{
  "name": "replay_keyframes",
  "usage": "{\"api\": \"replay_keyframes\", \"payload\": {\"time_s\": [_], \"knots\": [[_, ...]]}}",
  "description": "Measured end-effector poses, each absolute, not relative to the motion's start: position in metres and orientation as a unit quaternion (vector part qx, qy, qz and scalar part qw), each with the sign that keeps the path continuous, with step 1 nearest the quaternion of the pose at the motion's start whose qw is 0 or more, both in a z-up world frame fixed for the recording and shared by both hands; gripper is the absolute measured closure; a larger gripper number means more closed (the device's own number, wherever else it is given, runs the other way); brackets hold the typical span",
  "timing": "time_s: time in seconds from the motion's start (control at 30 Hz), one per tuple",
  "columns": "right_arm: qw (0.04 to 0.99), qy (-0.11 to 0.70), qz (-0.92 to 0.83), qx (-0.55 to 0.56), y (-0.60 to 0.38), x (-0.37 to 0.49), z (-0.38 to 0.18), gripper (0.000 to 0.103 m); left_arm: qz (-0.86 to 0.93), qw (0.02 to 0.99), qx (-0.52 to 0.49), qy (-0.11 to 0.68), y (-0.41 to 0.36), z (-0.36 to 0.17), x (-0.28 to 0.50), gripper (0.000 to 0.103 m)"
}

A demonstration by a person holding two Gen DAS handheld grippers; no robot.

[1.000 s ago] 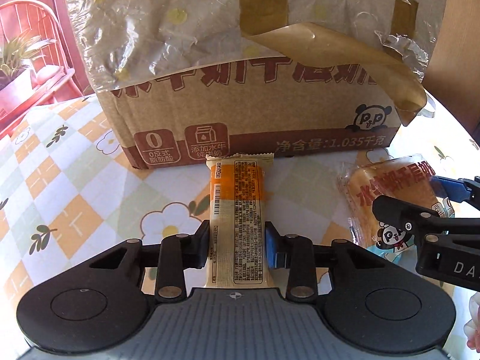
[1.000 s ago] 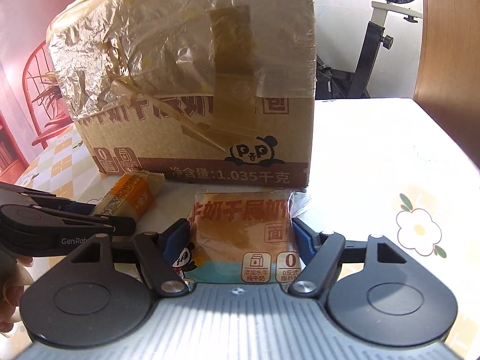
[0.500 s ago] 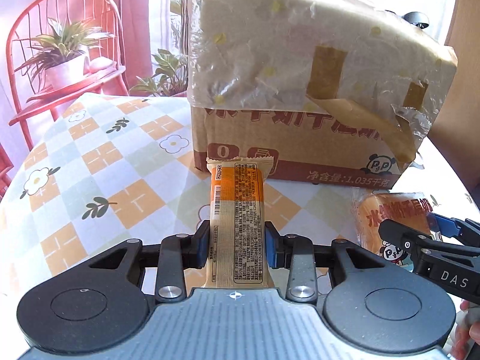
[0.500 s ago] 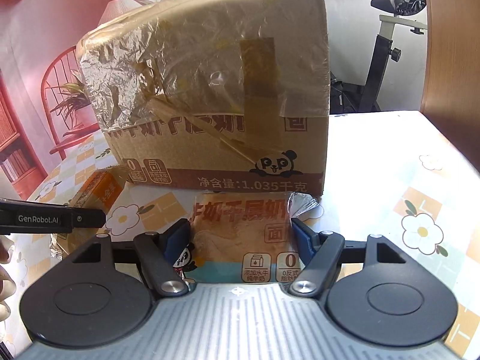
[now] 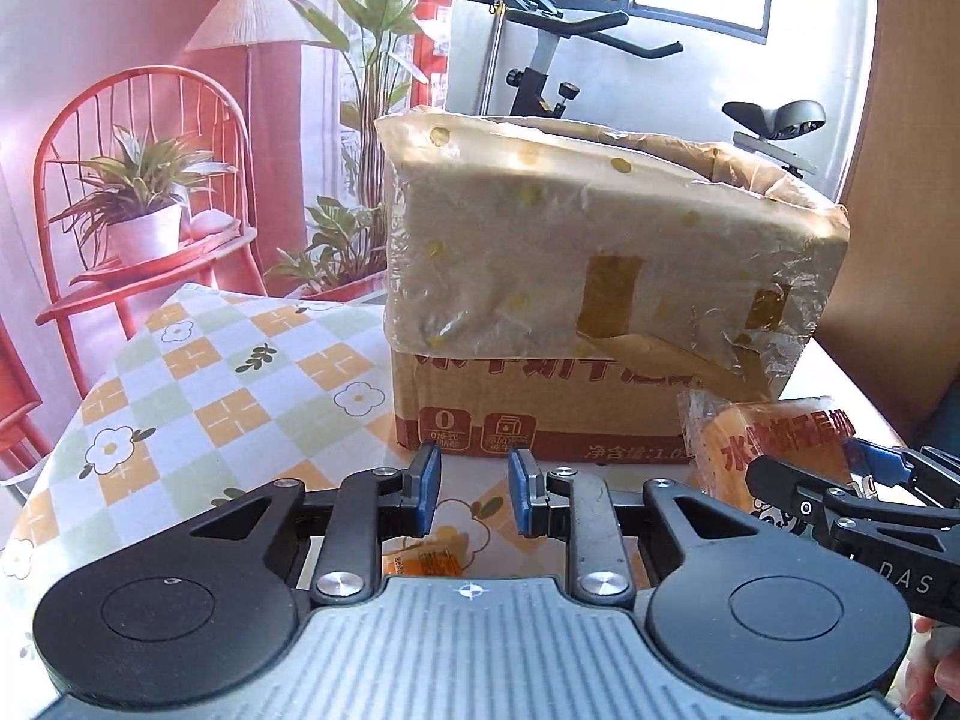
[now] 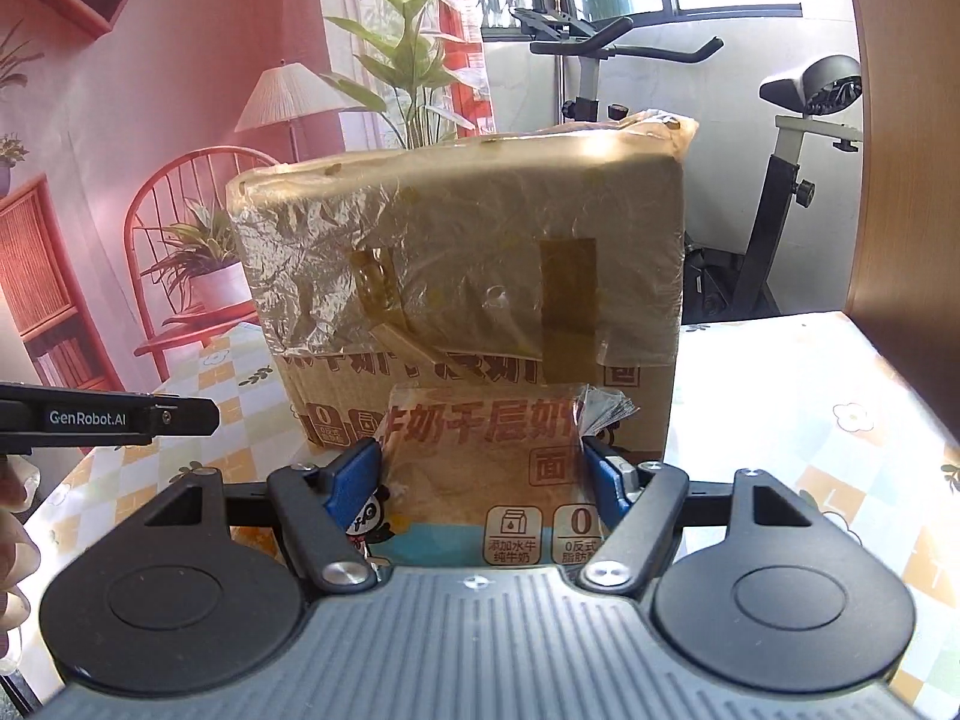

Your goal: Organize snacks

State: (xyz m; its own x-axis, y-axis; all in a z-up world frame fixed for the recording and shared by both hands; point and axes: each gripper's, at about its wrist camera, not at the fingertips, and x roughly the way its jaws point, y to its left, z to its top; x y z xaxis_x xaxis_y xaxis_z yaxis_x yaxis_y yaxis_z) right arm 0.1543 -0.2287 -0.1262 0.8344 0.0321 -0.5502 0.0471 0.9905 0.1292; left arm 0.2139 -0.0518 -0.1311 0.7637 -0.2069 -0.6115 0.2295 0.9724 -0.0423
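Centrally, a taped cardboard box [image 5: 600, 312] on the floral tablecloth [image 5: 198, 384], before it the right gripper [image 6: 483, 474] clamping a panda-print bread packet [image 6: 480, 468], left gripper [image 5: 474, 492] just narrowed, nothing between its jaws, orange snack bar [image 5: 429, 561] lying below.

Home: floor lamp [image 5: 255, 21], houseplants [image 5: 135, 180], exercise bike [image 6: 600, 54].

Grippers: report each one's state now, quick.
Left gripper: jaws just closing, narrow gap, nothing between them; orange snack bar lies below.
Right gripper: shut on the bread pack.
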Motion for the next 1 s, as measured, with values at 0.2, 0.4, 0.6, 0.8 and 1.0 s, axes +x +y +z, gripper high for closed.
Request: {"api": "replay_keyframes", "payload": {"time_s": [0.2,0.4,0.6,0.8,1.0], "knots": [[0.957,0.283,-0.007,0.062,-0.229,0.151,-0.122,0.03,-0.115,0.933,0.005,0.341,-0.048,-0.143,0.215,0.077],[0.952,0.298,-0.01,0.074,-0.232,0.147,-0.131,0.03,-0.113,0.929,-0.004,0.351,-0.033,-0.152,0.212,0.077],[0.948,0.307,-0.013,0.077,-0.232,0.143,-0.139,0.03,-0.111,0.92,-0.018,0.376,-0.019,-0.168,0.213,0.063],[0.943,0.32,-0.017,0.088,-0.236,0.141,-0.149,0.03,-0.099,0.905,-0.03,0.414,0.001,-0.195,0.216,0.057],[0.94,0.327,-0.014,0.091,-0.236,0.141,-0.155,0.03,-0.111,0.893,-0.021,0.436,-0.004,-0.213,0.226,0.054]]}}
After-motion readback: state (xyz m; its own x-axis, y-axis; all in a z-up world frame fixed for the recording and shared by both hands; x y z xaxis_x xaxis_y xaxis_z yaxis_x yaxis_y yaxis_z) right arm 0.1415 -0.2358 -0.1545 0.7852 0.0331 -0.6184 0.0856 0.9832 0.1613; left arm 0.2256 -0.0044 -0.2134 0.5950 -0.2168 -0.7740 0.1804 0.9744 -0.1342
